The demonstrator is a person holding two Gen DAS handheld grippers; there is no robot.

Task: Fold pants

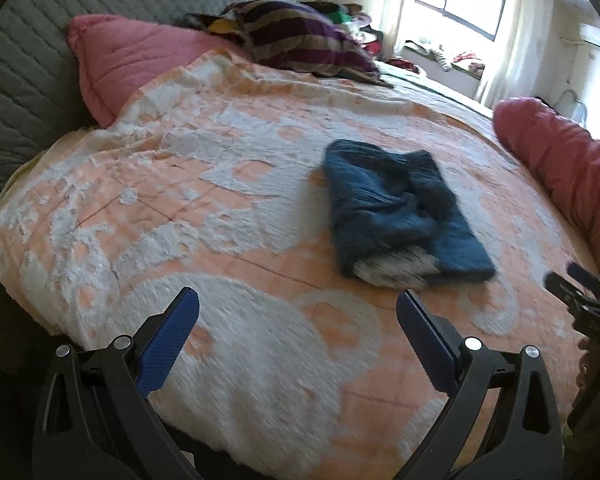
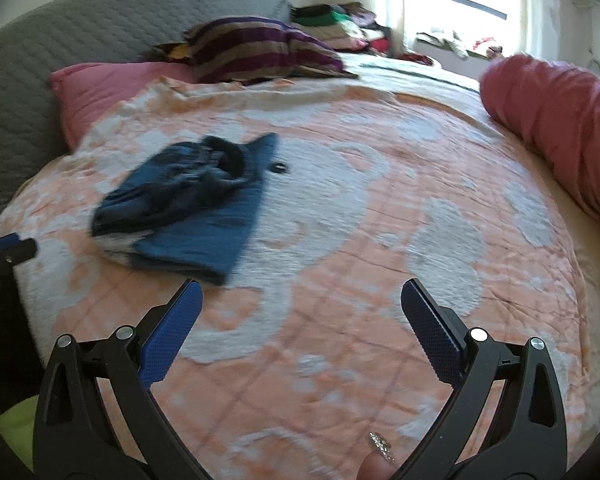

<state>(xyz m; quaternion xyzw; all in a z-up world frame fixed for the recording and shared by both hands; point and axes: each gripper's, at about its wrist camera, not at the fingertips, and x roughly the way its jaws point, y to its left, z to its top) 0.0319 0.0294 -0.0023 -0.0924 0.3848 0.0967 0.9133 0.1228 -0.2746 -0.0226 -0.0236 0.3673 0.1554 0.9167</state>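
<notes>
Left wrist view: dark blue denim pants (image 1: 404, 208), folded in loose bundle, laid on orange-and-white patterned bedspread (image 1: 220, 184). Left hand-held gripper (image 1: 298, 306) and right hand-held gripper (image 2: 302, 298) spread wide, empty, apart from pants. Risk judged: uneven top layer slumping, fold undone.

Bed with orange-white blanket (image 1: 220, 184), grey quilted headboard (image 1: 40, 60), bright curtained window (image 1: 468, 4).

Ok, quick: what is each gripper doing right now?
Left gripper: open, holding nothing.
Right gripper: open, holding nothing; folded blue denim pants lie untouched on the bed.
</notes>
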